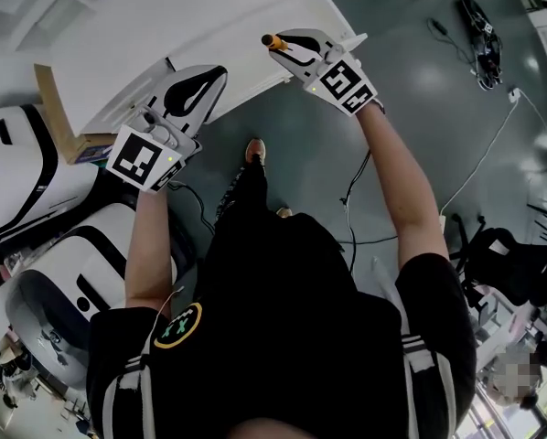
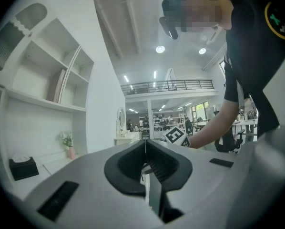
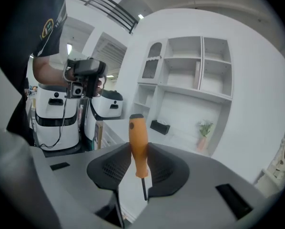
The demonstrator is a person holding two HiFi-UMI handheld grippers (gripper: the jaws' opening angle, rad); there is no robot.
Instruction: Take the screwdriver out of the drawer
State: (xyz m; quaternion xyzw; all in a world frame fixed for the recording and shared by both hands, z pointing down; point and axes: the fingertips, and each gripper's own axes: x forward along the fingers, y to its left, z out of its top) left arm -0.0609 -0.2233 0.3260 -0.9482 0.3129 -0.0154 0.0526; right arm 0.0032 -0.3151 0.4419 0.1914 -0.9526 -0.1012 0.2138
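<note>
Screwdriver (image 3: 138, 144): orange handle upright, thin shaft hanging below. My right gripper (image 1: 281, 48) grips it mid-handle, above the near edge of the white desk (image 1: 164, 26), by its corner. Left gripper (image 2: 145, 142): jaws closed on nothing, over the same edge. It looks clear of the drawer. I should keep the squeeze steady so the handle doesn't pivot.

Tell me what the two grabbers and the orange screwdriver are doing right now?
Left gripper: shut, jaw tips together, nothing between them.
Right gripper: shut on the screwdriver.
Screwdriver: clamped by its orange handle, handle end up and metal shaft pointing down between the jaws.
</note>
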